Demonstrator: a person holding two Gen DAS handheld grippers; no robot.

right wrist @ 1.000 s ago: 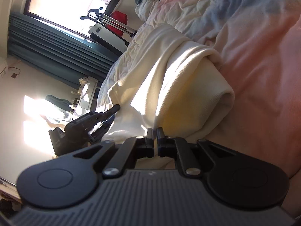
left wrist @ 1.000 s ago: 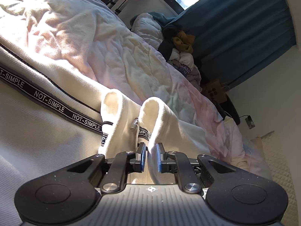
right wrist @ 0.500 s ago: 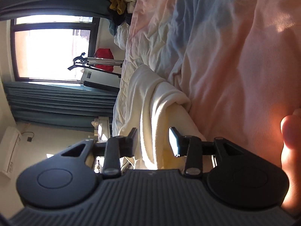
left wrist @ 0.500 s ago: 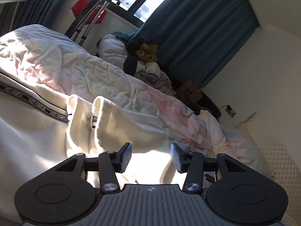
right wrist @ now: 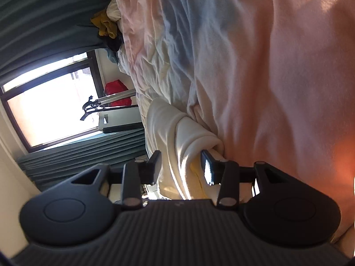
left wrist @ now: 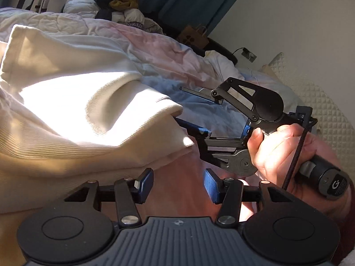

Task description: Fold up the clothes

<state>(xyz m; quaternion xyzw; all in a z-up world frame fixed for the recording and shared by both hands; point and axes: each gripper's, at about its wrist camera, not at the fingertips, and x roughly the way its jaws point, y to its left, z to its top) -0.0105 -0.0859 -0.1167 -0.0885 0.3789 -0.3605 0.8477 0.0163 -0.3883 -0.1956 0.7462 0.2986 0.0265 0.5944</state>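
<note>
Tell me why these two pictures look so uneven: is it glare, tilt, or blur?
Left wrist view: hard sunlight blows out the cream garment and leaves deep shadow beside it. Right wrist view: rolled sideways, the window washed white, edges curved by the fisheye, the nearby bedspread soft.

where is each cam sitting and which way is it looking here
Left wrist: sits on the left tongs, looking across the bed at the cream garment; its own open fingers, the right tongs and the hand holding them show.
Right wrist: sits on the right tongs, rolled sideways, looking along the bed toward the window; only its open fingers show, the garment's edge between them.
Shared: the garment, bed, curtain and clothes pile.
</note>
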